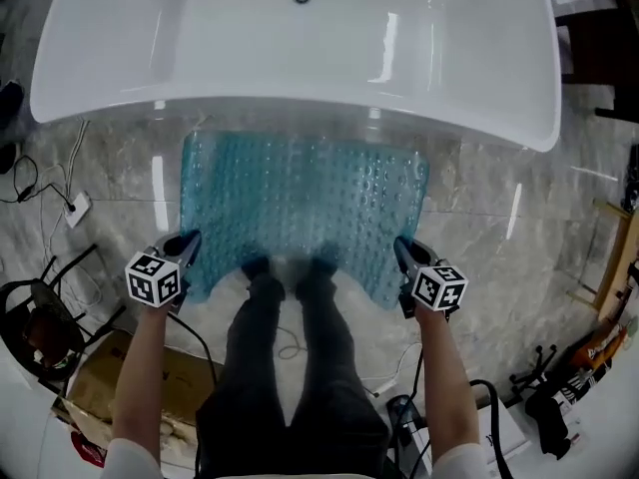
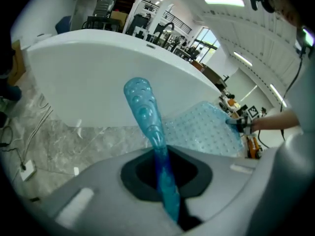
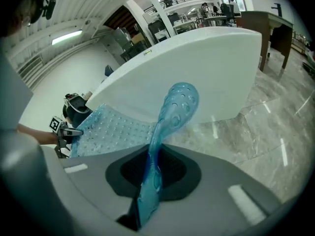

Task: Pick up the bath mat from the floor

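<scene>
The translucent blue bath mat (image 1: 300,203), covered in small bumps, hangs off the floor in front of the white bathtub (image 1: 300,48). My left gripper (image 1: 187,247) is shut on its near left corner, and the right gripper (image 1: 402,255) is shut on the near right corner. In the left gripper view a fold of the bath mat (image 2: 147,119) stands up out of the closed jaws, and the far right gripper (image 2: 238,124) shows at the mat's other corner. The right gripper view shows the same: the bath mat's edge (image 3: 170,117) pinched between its jaws, with the left gripper (image 3: 64,132) beyond.
A person's dark-trousered legs (image 1: 290,347) stand on the grey marble floor (image 1: 499,257) under the mat's near edge. A cable and power socket (image 1: 75,208) lie at left. A cardboard box (image 1: 110,377) sits near left, and tools (image 1: 574,367) lie at the right.
</scene>
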`<state>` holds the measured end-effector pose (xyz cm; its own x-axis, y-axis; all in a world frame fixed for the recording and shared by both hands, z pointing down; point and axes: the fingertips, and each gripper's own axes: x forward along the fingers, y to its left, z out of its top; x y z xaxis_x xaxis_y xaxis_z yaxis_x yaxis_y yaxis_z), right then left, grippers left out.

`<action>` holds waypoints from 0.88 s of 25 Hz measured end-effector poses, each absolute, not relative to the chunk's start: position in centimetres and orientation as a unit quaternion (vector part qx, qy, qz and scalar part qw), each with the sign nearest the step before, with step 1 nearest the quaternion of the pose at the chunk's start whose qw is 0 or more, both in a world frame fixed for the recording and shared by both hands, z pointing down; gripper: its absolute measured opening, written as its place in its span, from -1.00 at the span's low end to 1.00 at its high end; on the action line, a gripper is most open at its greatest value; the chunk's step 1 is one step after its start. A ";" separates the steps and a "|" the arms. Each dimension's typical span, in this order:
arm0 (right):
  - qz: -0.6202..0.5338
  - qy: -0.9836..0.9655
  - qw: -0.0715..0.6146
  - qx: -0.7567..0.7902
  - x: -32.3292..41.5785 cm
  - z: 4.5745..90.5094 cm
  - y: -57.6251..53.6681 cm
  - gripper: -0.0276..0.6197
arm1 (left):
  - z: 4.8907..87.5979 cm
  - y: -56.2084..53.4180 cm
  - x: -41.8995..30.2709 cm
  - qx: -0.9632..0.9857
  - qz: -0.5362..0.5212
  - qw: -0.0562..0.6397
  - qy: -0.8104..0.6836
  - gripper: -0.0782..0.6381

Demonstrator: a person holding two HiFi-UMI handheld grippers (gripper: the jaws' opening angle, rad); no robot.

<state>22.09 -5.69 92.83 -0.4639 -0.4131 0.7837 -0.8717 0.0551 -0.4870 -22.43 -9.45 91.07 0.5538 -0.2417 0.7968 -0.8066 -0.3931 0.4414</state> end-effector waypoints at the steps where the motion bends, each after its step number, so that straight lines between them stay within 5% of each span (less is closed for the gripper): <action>1: 0.509 -0.691 0.219 0.465 21.5 90.4 -5.3 -0.80 | 88.6 -9.1 -22.5 0.771 0.324 0.430 -0.340 -0.75; 12: 0.480 -0.729 0.210 0.440 14.6 63.5 -0.7 -0.80 | 61.0 -3.8 -24.8 0.793 0.306 0.397 -0.346 -0.75; 22: 0.450 -0.764 0.129 0.444 9.7 42.8 5.5 -0.80 | 42.1 3.9 -26.4 0.823 0.214 0.401 -0.341 -0.75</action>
